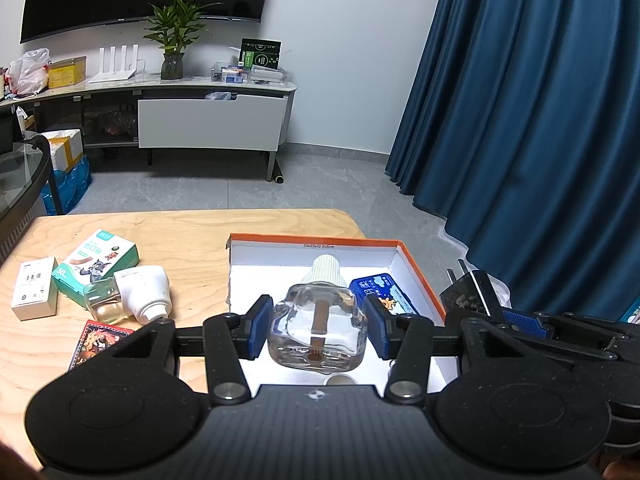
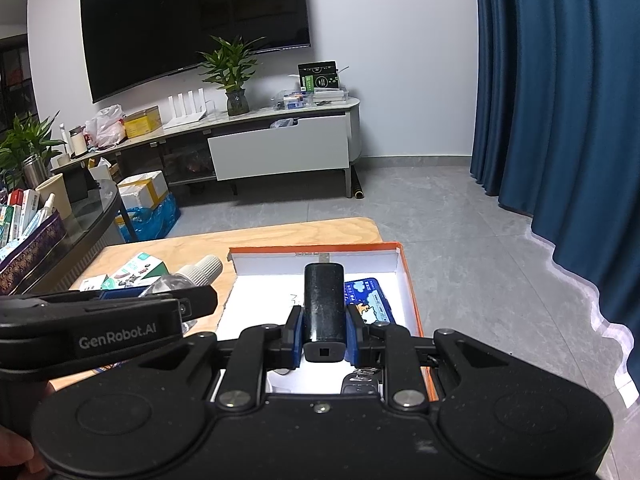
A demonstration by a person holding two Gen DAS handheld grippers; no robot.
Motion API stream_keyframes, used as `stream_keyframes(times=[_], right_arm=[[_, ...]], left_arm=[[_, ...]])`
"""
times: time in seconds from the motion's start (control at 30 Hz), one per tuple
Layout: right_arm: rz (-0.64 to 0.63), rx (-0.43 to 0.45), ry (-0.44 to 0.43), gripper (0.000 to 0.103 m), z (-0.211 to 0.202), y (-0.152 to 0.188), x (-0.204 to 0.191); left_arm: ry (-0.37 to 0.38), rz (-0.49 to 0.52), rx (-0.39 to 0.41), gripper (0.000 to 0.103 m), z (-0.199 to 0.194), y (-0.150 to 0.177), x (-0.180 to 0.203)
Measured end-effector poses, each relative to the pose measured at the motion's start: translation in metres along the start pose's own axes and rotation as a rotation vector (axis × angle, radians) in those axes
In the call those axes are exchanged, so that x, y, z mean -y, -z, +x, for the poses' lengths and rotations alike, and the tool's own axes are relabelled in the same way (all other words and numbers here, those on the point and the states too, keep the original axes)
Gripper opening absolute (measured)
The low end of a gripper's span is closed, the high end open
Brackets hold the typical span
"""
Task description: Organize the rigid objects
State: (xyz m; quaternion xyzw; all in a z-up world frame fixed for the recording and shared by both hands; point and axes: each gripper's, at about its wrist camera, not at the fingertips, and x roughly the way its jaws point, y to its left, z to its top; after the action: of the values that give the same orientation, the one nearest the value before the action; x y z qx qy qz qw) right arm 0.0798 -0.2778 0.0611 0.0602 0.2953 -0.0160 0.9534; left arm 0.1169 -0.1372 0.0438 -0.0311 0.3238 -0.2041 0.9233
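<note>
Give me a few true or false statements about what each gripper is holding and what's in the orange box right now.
1. The left gripper holds a clear glass bottle. True.
2. The right gripper is empty. False: its fingers clamp a black charger.
3. A blue box lies inside the orange-rimmed box. True.
4. The green carton lies in the orange-rimmed box. False: it lies on the wooden table.

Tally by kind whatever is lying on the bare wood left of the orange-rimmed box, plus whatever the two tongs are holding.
Small cartons: 3 (white carton, green carton, red carton)
White plug-in vaporizer with its own bottle: 1
Clear bottle, in the left tongs: 1
Black adapter, in the right tongs: 1
Total: 6
</note>
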Motion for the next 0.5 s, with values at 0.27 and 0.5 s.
stream_keyframes(times=[0.27,0.5], right_arm=[[-0.002,-0.008,-0.003,0.026,0.001,0.005,-0.001],[-0.004,-0.020,-0.006,0.026,0.003,0.017,-0.004]], left_arm=[[-0.003,0.002,-0.007,0.050,0.002,0.001,-0.001],[-0.007,0.006,-0.019,0.050,0.005,0.002,-0.001]])
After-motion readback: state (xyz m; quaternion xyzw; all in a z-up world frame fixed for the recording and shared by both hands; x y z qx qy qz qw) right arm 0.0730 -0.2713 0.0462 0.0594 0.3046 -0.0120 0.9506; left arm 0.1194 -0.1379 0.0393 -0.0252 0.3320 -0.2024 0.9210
